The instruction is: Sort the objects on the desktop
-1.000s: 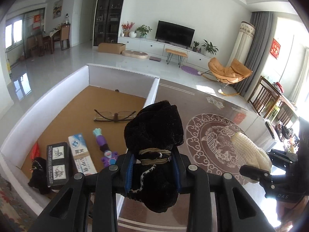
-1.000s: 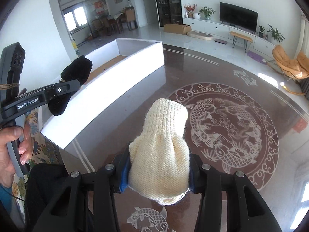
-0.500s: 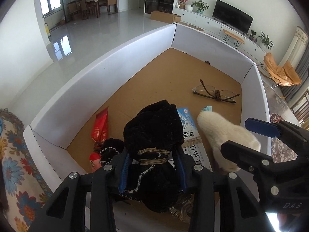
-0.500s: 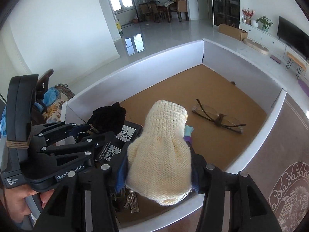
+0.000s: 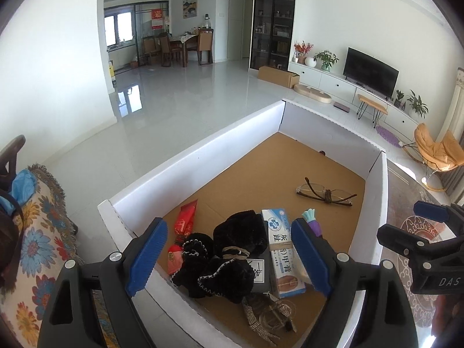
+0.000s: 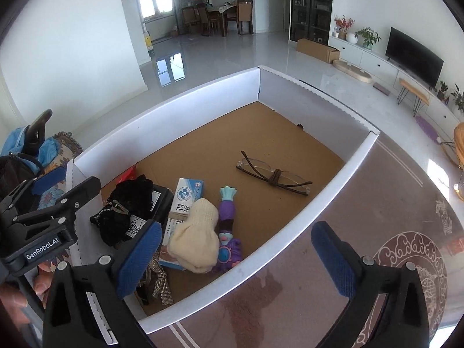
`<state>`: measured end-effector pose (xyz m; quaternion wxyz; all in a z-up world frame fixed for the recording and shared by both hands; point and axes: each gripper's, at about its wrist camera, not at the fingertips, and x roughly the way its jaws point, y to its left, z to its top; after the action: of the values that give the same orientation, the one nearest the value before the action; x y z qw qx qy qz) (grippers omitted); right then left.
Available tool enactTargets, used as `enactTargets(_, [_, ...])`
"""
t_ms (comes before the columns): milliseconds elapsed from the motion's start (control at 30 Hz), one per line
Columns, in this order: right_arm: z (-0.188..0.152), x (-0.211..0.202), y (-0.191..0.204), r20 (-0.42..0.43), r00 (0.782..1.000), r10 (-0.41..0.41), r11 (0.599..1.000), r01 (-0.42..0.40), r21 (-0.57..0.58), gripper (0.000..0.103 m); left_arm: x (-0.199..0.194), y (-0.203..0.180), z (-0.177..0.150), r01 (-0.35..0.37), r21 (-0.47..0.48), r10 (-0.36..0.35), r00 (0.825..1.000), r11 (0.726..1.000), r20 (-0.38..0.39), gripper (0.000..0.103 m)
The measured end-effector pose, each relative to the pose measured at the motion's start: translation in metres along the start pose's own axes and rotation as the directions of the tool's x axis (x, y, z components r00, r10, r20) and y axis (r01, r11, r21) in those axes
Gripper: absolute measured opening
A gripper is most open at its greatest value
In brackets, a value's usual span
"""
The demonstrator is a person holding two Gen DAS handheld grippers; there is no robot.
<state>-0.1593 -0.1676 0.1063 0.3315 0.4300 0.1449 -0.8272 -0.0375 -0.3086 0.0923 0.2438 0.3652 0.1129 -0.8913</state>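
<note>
A white-walled cardboard box (image 5: pixel 203 156) (image 6: pixel 327 200) holds the sorted things. My left gripper (image 5: pixel 229 256) is open above its near end, over a black tied sock bundle (image 5: pixel 232 252), which also shows in the right wrist view (image 6: pixel 127 203). My right gripper (image 6: pixel 236 256) is open over the box's near wall, just above a cream knitted sock (image 6: pixel 197 237) lying on a toothpaste box (image 6: pixel 185 197) and a purple toy (image 6: pixel 227 223). The cream sock is hidden in the left wrist view.
The box also holds glasses (image 5: pixel 324 195) (image 6: pixel 274 177), a red packet (image 5: pixel 184 224), a black box (image 6: pixel 158 203) and a sparkly strap (image 5: pixel 266 316). A dark patterned table (image 6: pixel 362 246) lies right of the box. A floral cloth (image 5: pixel 37 249) is at left.
Both grippers have opened and let go: the black sock bundle and the cream sock now lie in the box. Both grippers have pulled back slightly.
</note>
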Motion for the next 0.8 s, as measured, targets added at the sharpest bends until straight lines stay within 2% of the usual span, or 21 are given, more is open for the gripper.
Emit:
enactTargets(67, [0.001,-0.006,-0.001,-0.005,1.000,0.000,1.000,0.000,-0.005,0.103,-0.006,-0.008,0.001,-0.059,0.036,0.059,0.998,0.998,-0.009,0.098])
enactTargets(167, [0.005,-0.014,0.003,-0.006,1.000,-0.025,0.999,0.025,-0.020,0.103,-0.018,-0.019,-0.001,-0.134,0.091,0.131,0.991,0.987,0.037,0.099])
enactTargets(233, [0.008,-0.018,0.007,-0.012,0.999,-0.033,0.999,0.032,-0.028,0.103,-0.026,-0.021,-0.001,-0.133,0.089,0.128,0.990,0.987,0.059,0.099])
enactTargets(333, [0.012,-0.020,0.013,-0.034,0.999,-0.028,0.999,0.027,-0.047,0.103,-0.030,-0.017,-0.001,-0.139,0.057,0.137,0.990,0.989,0.027,0.099])
enactTargets(467, [0.016,-0.021,0.011,-0.026,0.999,-0.022,0.999,0.021,-0.029,0.103,-0.033,-0.009,-0.004,-0.101,0.003,0.100,0.995,0.995,0.027,0.099])
enactTargets(800, [0.010,-0.012,0.008,-0.033,0.998,-0.046,0.998,0.044,-0.037,0.103,-0.038,-0.008,-0.006,-0.113,-0.021,0.114,0.992,0.993,0.054,0.099])
